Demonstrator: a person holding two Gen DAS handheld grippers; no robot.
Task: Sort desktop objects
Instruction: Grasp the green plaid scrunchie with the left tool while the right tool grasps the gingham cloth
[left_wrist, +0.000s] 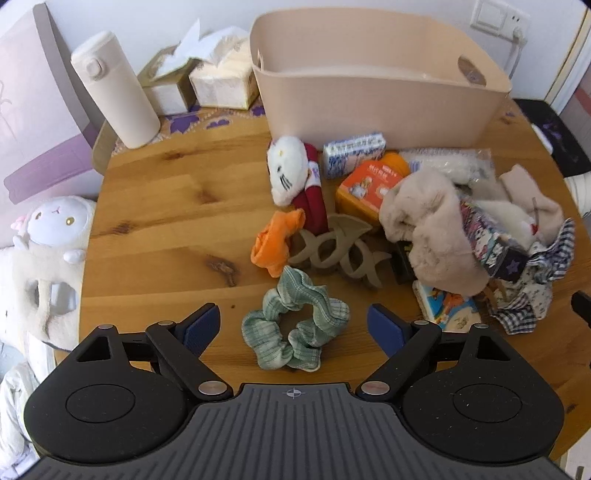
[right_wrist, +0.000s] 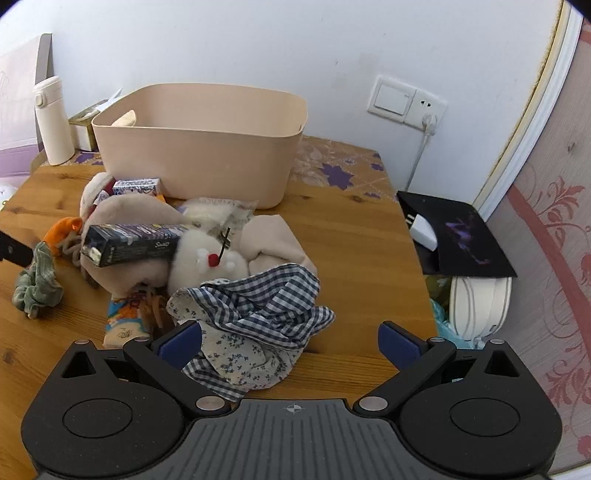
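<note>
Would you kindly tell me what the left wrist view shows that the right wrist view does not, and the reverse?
Only the left wrist view shows the beige claw hair clip, the white cat plush face-on and the lamb plush off the table edge. Only the right wrist view shows the black mouse pad with a white mouse. Both show the beige bin, the green scrunchie, the checked cloth and the cream bottle.

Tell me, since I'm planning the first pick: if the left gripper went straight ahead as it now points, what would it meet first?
Most likely the green scrunchie: it lies on the table between the open fingers of the left gripper. Beyond it sits the beige hair claw. Height above the table is hard to judge.
</note>
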